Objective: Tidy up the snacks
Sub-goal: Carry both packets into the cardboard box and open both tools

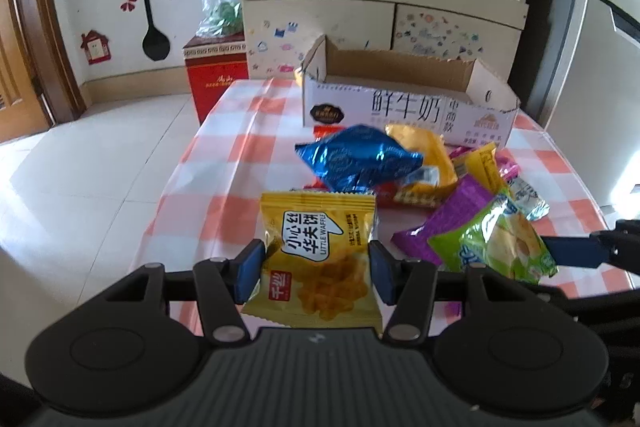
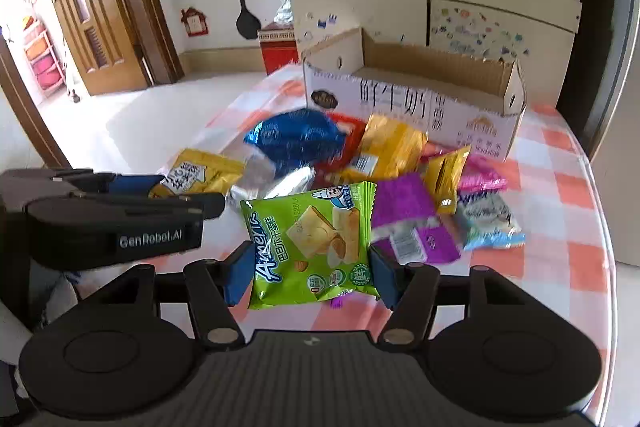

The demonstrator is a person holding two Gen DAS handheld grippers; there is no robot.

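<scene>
Checked table point(image 1: 224, 131) bearing an open cardboard box point(image 1: 408, 107) at its far side, with a heap of snack packets point(image 2: 400, 195) before it. Left tongs point(image 1: 316, 273) pinch a yellow waffle packet point(image 1: 320, 251); right tongs point(image 2: 306, 277) pinch a green cake packet point(image 2: 312, 247), both lifted clear of the heap.

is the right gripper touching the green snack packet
Touching. The right wrist view shows the right gripper with both blue pads pressed against the sides of the green snack packet, holding it.
</scene>
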